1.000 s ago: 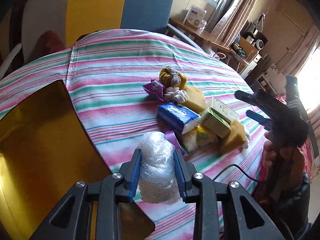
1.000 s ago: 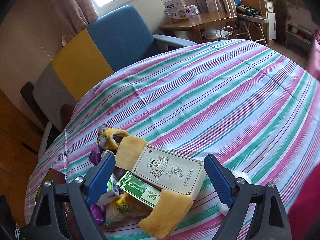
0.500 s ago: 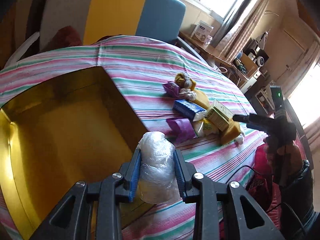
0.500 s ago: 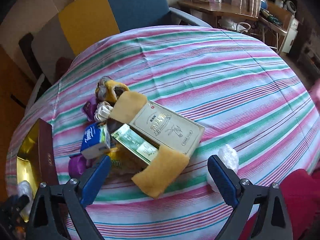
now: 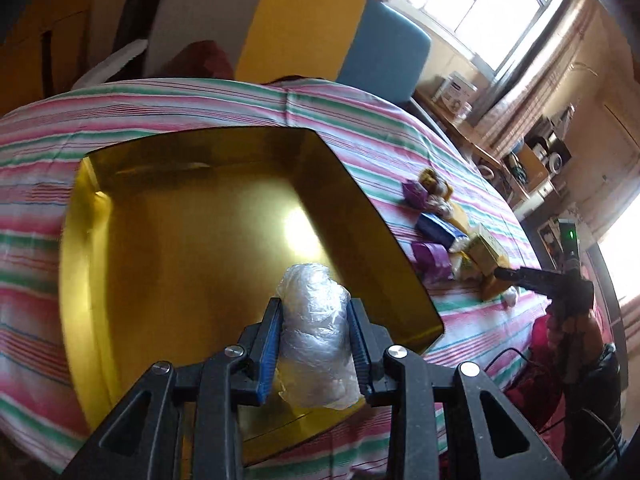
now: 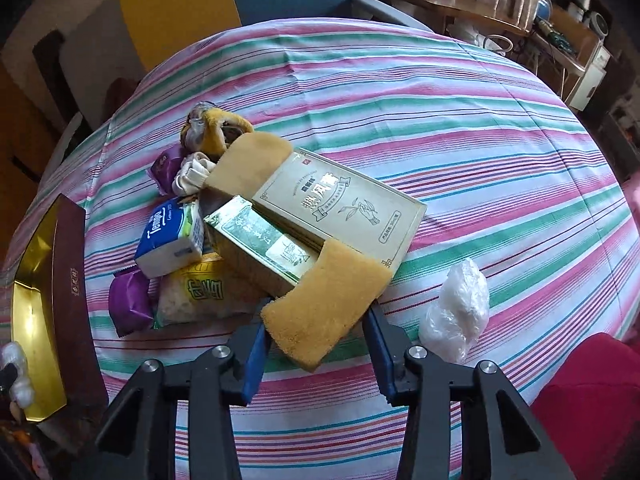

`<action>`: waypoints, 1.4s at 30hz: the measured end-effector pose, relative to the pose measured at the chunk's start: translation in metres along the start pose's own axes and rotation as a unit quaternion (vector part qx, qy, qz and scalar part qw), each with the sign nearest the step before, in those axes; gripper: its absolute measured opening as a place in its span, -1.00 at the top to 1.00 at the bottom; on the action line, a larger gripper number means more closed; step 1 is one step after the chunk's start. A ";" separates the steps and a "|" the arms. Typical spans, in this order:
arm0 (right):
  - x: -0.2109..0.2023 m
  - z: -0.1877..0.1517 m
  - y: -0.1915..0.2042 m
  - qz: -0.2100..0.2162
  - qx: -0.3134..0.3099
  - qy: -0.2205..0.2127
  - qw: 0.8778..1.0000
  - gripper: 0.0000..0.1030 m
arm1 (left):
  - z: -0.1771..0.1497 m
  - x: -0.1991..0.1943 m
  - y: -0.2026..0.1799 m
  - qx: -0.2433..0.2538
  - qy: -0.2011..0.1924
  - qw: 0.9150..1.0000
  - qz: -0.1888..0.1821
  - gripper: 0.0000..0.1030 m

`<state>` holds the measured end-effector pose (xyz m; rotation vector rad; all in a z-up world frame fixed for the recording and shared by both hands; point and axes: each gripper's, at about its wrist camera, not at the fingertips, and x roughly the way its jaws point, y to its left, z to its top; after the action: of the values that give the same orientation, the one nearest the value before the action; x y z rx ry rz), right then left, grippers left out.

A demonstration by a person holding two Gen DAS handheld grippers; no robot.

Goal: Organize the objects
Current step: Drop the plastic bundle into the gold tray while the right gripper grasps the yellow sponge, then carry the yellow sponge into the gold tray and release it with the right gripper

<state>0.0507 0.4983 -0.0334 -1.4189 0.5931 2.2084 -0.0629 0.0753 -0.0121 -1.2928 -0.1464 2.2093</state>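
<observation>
My left gripper is shut on a clear plastic-wrapped bundle and holds it over the open gold-lined box. The box also shows at the left edge of the right wrist view. My right gripper is open, its jaws either side of the near end of a yellow sponge, not closed on it. The sponge leans on a pile: a large tea box, a green carton, a tissue pack, purple packets and a snack bag.
A second plastic-wrapped bundle lies on the striped tablecloth right of the right gripper. A blue, yellow and grey chair stands behind the table. A red cloth is at the near right edge. Shelves and a desk line the far wall.
My left gripper has carried the bundle leftwards from above the tablecloth to over the gold box. My right gripper has narrowed and moved down to the yellow sponge's near end.
</observation>
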 end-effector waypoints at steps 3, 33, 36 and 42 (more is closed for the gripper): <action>0.001 -0.001 0.001 0.004 0.006 -0.009 1.000 0.13 | 0.000 -0.012 0.025 -0.033 -0.014 0.999 0.014 0.39; -0.032 -0.006 0.008 0.067 0.017 -0.127 0.989 0.16 | 0.104 0.064 0.124 -0.050 -0.014 0.975 0.215 0.10; -0.035 -0.007 0.006 0.073 0.018 -0.134 0.988 0.16 | 0.096 0.041 0.115 -0.042 -0.036 0.977 0.207 -0.04; -0.043 -0.008 0.002 0.086 0.028 -0.154 0.984 0.16 | 0.059 -0.015 0.103 -0.051 -0.075 0.978 0.186 -0.05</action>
<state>0.0713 0.4866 0.0037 -0.9997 0.6811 2.4610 -0.1494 -0.0071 -0.0068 -1.2914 -0.0810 2.6504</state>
